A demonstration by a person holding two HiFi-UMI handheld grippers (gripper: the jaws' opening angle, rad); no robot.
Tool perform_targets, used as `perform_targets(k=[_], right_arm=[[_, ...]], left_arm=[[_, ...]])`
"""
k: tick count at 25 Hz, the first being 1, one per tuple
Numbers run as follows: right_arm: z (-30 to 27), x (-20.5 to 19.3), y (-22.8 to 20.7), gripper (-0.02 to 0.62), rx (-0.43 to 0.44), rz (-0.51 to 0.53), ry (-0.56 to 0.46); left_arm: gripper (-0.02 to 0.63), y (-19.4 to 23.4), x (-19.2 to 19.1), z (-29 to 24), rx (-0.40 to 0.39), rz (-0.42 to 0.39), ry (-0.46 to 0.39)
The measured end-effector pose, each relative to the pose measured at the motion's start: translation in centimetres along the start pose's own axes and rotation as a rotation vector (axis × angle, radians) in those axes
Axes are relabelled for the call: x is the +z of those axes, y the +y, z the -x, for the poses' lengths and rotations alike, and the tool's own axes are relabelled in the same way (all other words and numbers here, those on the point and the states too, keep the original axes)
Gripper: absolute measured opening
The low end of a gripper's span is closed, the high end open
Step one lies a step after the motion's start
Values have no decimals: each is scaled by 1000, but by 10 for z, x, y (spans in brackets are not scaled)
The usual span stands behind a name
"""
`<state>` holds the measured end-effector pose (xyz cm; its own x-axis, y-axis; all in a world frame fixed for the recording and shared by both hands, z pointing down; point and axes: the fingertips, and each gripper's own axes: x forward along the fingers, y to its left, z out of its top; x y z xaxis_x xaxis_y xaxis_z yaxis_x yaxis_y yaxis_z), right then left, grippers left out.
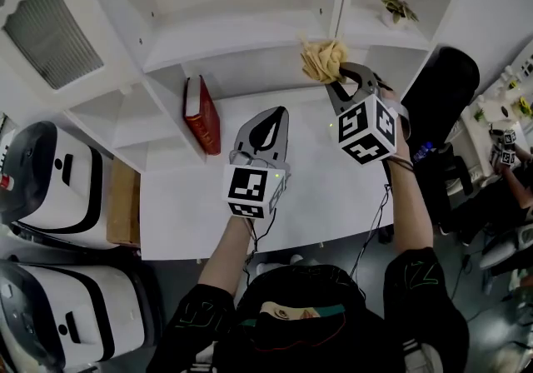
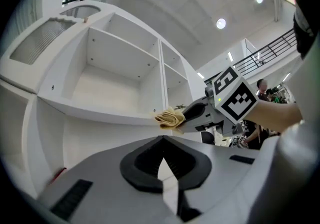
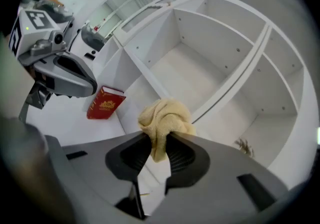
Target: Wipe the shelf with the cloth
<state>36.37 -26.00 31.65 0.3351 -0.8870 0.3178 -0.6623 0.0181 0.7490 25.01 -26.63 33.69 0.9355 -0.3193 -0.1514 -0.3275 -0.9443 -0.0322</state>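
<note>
Apparently the wiping has hardly started: the right gripper (image 3: 159, 140) has its jaws clenched on the bunched cloth (image 3: 165, 115) at the front edge of the shelf (image 1: 233, 51), while the left gripper (image 2: 162, 140), jaws closed on nothing, hangs below that shelf.

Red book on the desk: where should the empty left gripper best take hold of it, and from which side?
Probably the red book by its near upright edge, coming from the front of the desk, jaws across its thickness. It stands upright close beside the shelf divider, cover facing the open desk. The left gripper, now shut, must open first.
</note>
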Motion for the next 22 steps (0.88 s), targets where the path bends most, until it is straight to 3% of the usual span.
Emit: perform_targets(k=[8,15,22], right_arm=[[6,-45,37,95,86,-365,-84],[8,-59,74,95,120,-688,-185],[3,-59,132,95,214,-940,-274]], left_arm=[[-2,17,-23,19,117,22,41],[-2,46,-72,43,270,48,115],[-2,47,-95,60,304,29,152]])
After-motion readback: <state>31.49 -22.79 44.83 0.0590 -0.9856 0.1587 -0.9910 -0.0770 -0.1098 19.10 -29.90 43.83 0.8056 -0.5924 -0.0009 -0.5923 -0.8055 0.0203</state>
